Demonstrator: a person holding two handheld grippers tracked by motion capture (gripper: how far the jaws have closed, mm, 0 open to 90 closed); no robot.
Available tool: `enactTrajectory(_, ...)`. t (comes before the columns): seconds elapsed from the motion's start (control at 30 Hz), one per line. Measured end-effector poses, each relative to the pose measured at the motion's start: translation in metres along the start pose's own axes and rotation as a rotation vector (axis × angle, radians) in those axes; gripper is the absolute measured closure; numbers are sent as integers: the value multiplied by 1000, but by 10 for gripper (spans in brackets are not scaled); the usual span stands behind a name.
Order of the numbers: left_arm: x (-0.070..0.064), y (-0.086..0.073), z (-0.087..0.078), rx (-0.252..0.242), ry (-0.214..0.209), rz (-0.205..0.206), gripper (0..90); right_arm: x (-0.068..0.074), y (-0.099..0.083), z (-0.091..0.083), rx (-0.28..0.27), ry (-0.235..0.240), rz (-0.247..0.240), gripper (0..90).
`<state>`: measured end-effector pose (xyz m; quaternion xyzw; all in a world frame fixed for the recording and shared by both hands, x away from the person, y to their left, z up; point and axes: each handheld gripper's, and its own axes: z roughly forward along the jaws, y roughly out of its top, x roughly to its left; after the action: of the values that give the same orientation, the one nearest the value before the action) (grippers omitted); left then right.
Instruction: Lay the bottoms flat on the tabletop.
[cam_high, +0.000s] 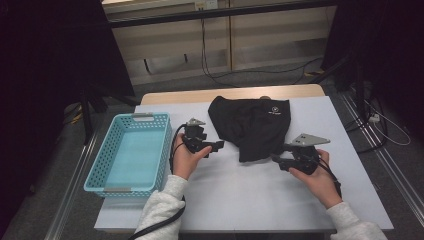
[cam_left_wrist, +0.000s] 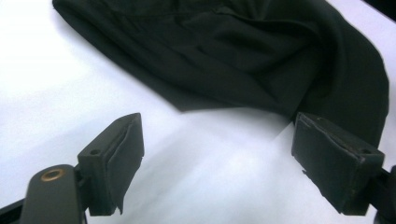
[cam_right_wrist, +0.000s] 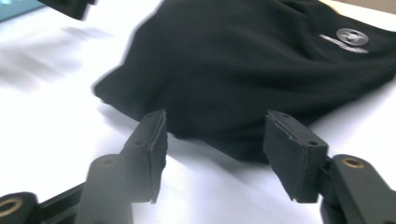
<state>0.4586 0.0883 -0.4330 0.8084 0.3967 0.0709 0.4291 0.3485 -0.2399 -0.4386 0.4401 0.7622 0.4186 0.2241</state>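
A black garment (cam_high: 252, 125) is lying crumpled toward the far edge of the tabletop (cam_high: 250, 195), roughly midway between its left and right edges. From the high view, the person's left gripper (cam_high: 219, 145) is hovering just beside the garment's left side, and the right gripper (cam_high: 275, 159) is sitting at its near right corner, both pointing inward at the cloth. A blue basket (cam_high: 131, 152) is standing along the left edge of the tabletop, near the left hand (cam_high: 186, 159).

The left gripper view is showing what the high view cannot: the jaws are standing wide apart over bare white surface, with the garment's folded hem (cam_left_wrist: 224, 100) lying just beyond them and one tip close against the cloth. The right gripper view is likewise showing its jaws spread wide, the garment's edge lying between and just past the tips, nothing clamped. This view is also picking out a small white logo (cam_right_wrist: 346, 39) printed on the fabric, which is appearing as a mere speck from above.

The tabletop is wearing a white covering, with a wooden strip (cam_high: 230, 94) showing along the far edge. Beyond it, cables (cam_high: 240, 75) are trailing across a grey floor in front of pale cabinets, and the room's sides are falling into darkness.
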Motion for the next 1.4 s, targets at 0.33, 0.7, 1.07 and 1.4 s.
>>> enactTrajectory(0.33, -6, -8, -6, -1, 21, 18, 169, 32, 11, 31, 57, 107, -107, 550)
enactTrajectory(0.7, -4, -14, -3, 25, 24, 20, 175, 44, 7, 61, 133, 86, -184, 572)
enactTrajectory(1.07, -4, -14, -4, 17, 20, 24, 181, 13, 25, 39, 13, 93, -12, 893)
enactTrajectory(1.4, -8, -12, -2, 3, 16, 21, 182, -45, 20, -2, -79, -34, 147, 890)
